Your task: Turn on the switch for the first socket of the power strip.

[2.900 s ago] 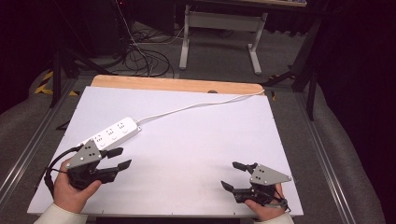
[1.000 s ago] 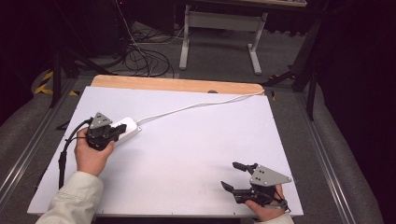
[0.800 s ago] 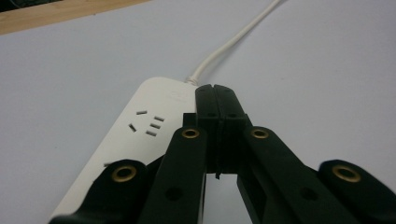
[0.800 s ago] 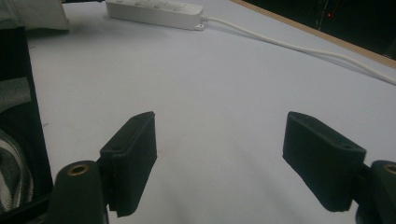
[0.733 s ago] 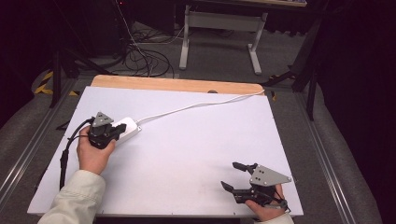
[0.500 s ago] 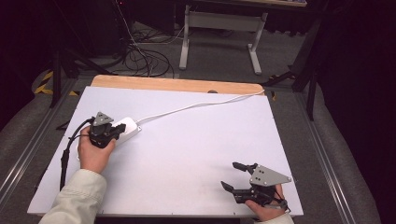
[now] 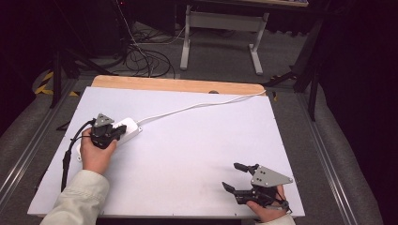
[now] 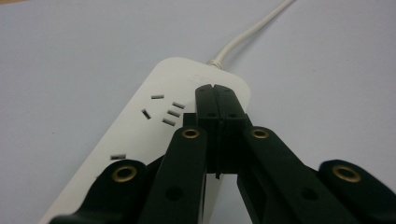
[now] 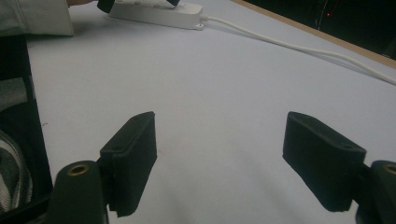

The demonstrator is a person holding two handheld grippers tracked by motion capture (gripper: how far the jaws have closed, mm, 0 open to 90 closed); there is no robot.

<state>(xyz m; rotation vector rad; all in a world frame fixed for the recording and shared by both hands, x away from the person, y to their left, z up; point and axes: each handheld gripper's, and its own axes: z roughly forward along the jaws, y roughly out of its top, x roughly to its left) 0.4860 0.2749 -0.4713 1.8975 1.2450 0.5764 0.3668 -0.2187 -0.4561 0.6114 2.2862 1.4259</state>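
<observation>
A white power strip (image 7: 126, 130) lies on the left part of the white table (image 7: 187, 154), its white cable (image 7: 202, 105) running to the far right edge. My left gripper (image 7: 121, 132) is shut, jaws pressed together, with its tips over the cable end of the power strip (image 8: 154, 121). In the left gripper view the closed fingertips (image 8: 215, 95) sit above the strip's top face near its sockets; whether they touch it I cannot tell. My right gripper (image 7: 234, 176) rests near the front right of the table, jaws wide open with nothing between its fingers (image 9: 133, 151).
A wooden strip (image 7: 178, 85) borders the table's far edge. Beyond it stand a desk frame (image 7: 220, 28) and loose cables (image 7: 141, 58) on the floor. Metal rails (image 7: 338, 168) run along both sides. The power strip (image 9: 159, 11) and a pale sleeve (image 9: 37, 16) appear far off in the right gripper view.
The left hand went from the front left of the table up to the power strip and has sunk slightly onto it over the last second. The right gripper stayed still.
</observation>
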